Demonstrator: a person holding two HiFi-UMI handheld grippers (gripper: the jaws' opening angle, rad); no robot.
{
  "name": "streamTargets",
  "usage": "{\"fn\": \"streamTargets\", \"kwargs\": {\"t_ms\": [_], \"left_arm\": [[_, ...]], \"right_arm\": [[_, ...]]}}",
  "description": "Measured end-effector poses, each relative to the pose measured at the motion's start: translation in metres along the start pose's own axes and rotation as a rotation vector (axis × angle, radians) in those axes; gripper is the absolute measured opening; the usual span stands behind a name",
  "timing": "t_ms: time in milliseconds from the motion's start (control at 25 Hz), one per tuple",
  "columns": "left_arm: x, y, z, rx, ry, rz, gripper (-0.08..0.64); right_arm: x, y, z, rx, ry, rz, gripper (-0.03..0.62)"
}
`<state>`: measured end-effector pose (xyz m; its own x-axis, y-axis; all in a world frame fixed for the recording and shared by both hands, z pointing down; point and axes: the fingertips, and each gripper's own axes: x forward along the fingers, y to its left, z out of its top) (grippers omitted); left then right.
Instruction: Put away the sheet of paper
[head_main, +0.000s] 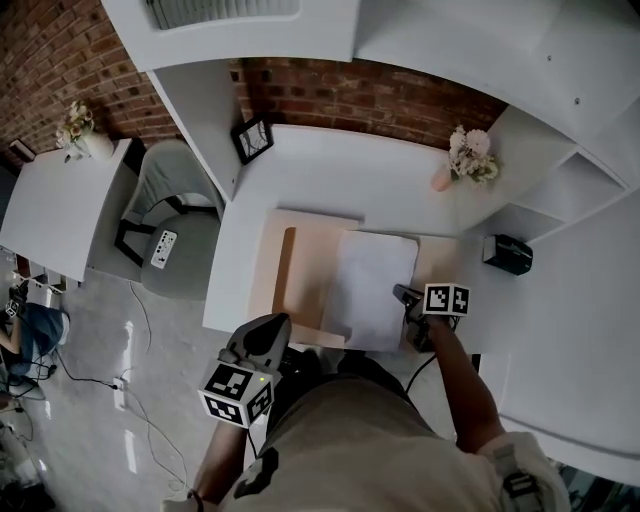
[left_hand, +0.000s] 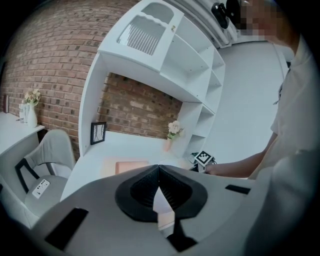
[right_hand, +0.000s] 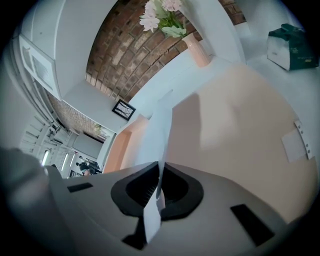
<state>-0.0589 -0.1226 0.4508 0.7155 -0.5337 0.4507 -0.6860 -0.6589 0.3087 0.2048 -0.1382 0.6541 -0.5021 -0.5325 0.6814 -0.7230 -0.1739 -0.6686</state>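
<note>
A white sheet of paper lies over the right half of an open peach folder on the white desk. My right gripper is at the sheet's right edge and shut on it. In the right gripper view the paper runs edge-on up from between the jaws of that gripper, lifted off the folder. My left gripper hovers at the desk's front edge, by the folder's near left corner. The left gripper is shut with nothing in it.
A pink vase of flowers and a small picture frame stand at the back of the desk. A dark box sits to the right. White shelves rise on both sides. A grey chair is to the left.
</note>
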Motion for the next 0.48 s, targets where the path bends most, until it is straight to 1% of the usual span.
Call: {"fn": "streamTargets", "kwargs": {"t_ms": [200,480], "left_arm": [[0.008,-0.002,0.001,-0.001,-0.008,0.011,0.015],[0.008,0.004,0.001,-0.008,-0.014,0.029,0.015]], "right_arm": [[0.01,0.003,0.001,0.021,0.011,0.036,0.028],[0.02,0.01,0.002,0.034,0.019,0.064,0.028]]}}
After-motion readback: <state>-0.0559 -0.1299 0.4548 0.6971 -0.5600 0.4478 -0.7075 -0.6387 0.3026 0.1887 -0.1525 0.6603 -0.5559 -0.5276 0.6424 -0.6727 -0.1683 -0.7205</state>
